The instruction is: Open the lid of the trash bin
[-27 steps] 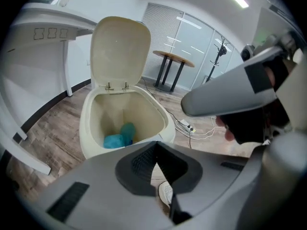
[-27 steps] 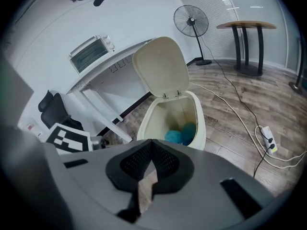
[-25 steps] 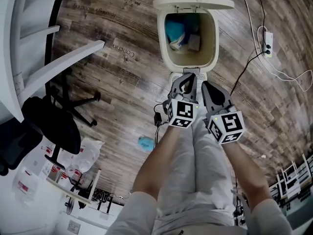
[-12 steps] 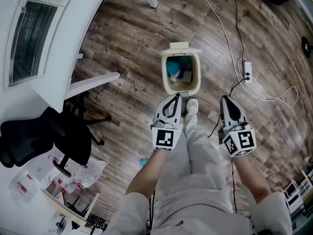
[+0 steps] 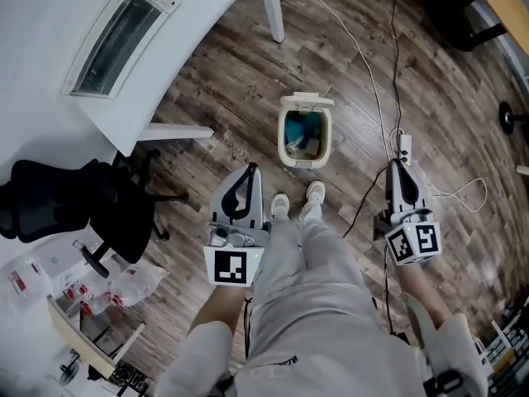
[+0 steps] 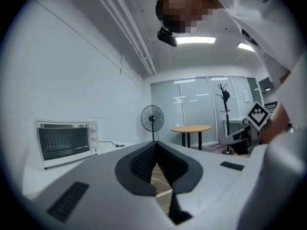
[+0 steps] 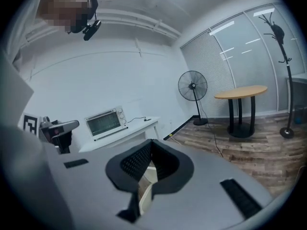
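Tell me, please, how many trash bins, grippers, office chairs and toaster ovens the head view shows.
Trash bin: 1
Grippers: 2, left gripper and right gripper
Office chair: 1
Toaster oven: 1
Total: 5

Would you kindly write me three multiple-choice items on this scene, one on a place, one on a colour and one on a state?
1. Where does the trash bin stand?
A. on the wooden floor, just ahead of the shoes
B. hung on a wall
C. on a shelf

2. What colour is the office chair?
A. white
B. black
C. red

3. How is the bin's lid?
A. shut
B. lying off on the floor
C. swung open

Key: 1 A, floorboards surround the bin, which stands just beyond the toes. 2 B, seat, back and base are all black. 3 C, the lid stands up at the far rim and the contents show.
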Demonstrator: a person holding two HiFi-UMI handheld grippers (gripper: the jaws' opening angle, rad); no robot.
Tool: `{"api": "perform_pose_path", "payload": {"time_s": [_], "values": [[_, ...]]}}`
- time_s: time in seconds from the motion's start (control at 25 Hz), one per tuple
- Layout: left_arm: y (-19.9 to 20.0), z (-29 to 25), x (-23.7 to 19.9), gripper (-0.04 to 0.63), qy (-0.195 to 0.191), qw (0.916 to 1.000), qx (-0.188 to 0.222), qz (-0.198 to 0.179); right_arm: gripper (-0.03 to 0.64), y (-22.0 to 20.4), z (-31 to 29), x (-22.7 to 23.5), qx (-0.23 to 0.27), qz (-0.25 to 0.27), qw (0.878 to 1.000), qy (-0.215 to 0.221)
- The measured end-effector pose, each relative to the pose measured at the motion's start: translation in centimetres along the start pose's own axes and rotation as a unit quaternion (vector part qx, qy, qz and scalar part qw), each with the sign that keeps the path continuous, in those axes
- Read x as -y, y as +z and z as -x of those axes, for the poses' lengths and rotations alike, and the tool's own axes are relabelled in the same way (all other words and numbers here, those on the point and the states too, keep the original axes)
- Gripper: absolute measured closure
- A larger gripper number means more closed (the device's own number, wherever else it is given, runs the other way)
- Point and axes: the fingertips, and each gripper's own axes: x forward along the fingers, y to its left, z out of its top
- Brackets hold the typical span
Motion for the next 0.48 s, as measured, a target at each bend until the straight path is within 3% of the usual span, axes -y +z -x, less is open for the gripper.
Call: {"api": "perform_pose_path", "payload": {"time_s": [0.2, 0.48], "values": [[6.1, 4.1, -0.3, 0.595, 0.016, 0.9981, 0.059, -0.005, 0.6, 1.4, 1.6, -4.4, 0.012, -0.002, 1.0, 0.026], [11.1, 12.6, -1.3, 0.595, 0.016, 0.9914, 0.13, -0.005, 0.6, 3.3, 7.6, -11.9, 0.049, 0.013, 0.998, 0.03]]}}
